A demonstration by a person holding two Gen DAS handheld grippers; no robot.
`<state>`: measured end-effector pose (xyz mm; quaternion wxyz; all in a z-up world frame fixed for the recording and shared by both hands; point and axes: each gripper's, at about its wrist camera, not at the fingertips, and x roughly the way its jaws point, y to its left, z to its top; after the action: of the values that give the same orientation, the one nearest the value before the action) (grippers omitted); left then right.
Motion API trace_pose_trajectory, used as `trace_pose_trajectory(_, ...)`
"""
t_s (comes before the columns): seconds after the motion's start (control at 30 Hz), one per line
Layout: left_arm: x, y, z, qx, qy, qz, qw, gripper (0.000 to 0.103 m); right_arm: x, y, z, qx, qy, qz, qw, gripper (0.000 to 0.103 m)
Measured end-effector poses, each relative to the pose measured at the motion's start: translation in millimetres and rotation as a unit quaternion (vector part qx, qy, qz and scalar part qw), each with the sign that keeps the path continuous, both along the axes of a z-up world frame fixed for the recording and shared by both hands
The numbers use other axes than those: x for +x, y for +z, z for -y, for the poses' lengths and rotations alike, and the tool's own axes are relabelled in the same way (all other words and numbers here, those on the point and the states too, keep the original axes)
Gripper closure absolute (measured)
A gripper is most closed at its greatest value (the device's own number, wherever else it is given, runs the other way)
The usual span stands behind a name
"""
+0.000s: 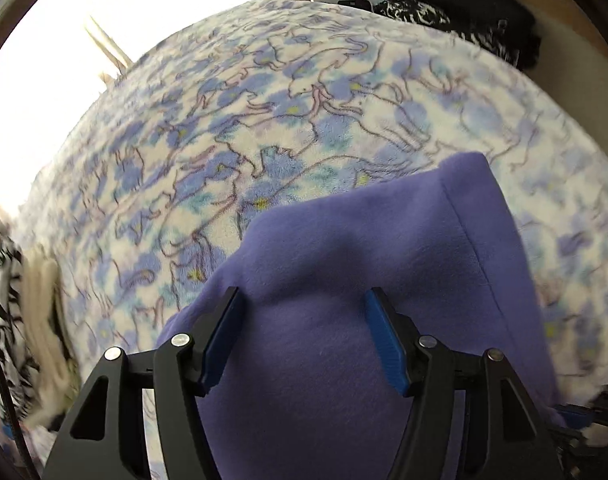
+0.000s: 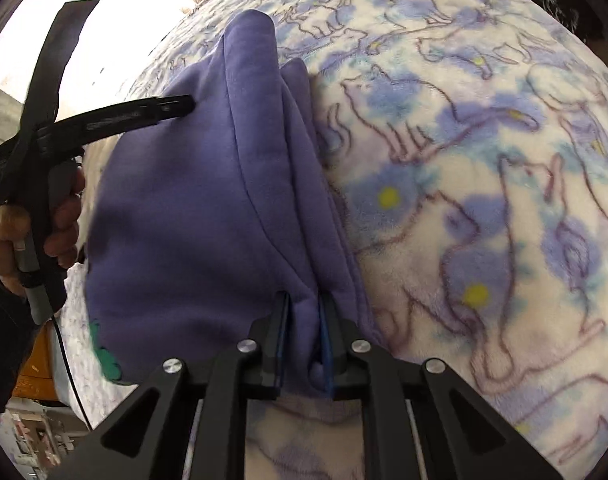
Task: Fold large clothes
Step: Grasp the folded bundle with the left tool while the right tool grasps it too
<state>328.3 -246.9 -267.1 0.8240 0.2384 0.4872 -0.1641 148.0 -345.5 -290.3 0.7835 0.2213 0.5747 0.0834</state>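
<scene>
Right gripper (image 2: 304, 300) pinches purple garment (image 2: 192, 200) fold at lower centre to carry it; my left gripper (image 1: 302, 300) gapes wide above.

Purple garment (image 2: 192, 208), blue-and-cream cat-print blanket (image 2: 483, 160)

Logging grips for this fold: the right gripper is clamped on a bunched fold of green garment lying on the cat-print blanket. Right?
Not green: the garment the right gripper is clamped on is purple, on the cat-print blanket. The right wrist view shows it.
</scene>
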Motion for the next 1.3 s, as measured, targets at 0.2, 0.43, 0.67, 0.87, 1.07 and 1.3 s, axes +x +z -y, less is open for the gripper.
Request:
trace_pose_trajectory(0.2,1,7,-10,-0.026,0.003,0.007,0.9996,0.038,7,32,-15,-0.054,0.037,0.006,0.998,0.081)
trace_pose_trajectory(0.43,-2,33,-36,-0.099,0.028,-0.013,0.9946,0.035,51,85,-14,-0.047,0.037,0.092,0.994,0.059)
trace_pose_trajectory(0.67,-14,65,-82,-0.146,0.090,-0.016,0.9851,0.035,128,69,-9,-0.040,0.008,0.088,0.995,0.059)
trace_pose_trajectory(0.87,-12,54,-127,-0.138,0.155,-0.044,0.9774,0.035,157,49,-15,-0.047,0.027,0.072,0.996,0.089)
trace_pose_trajectory(1.07,-14,32,-135,-0.163,0.163,-0.068,0.9708,0.022,151,22,-14,-0.095,0.013,0.036,0.995,0.088)
trace_pose_trajectory(1.3,-8,27,-144,-0.181,0.194,-0.082,0.9608,0.017,148,18,-1,-0.067,-0.017,0.029,0.997,0.068)
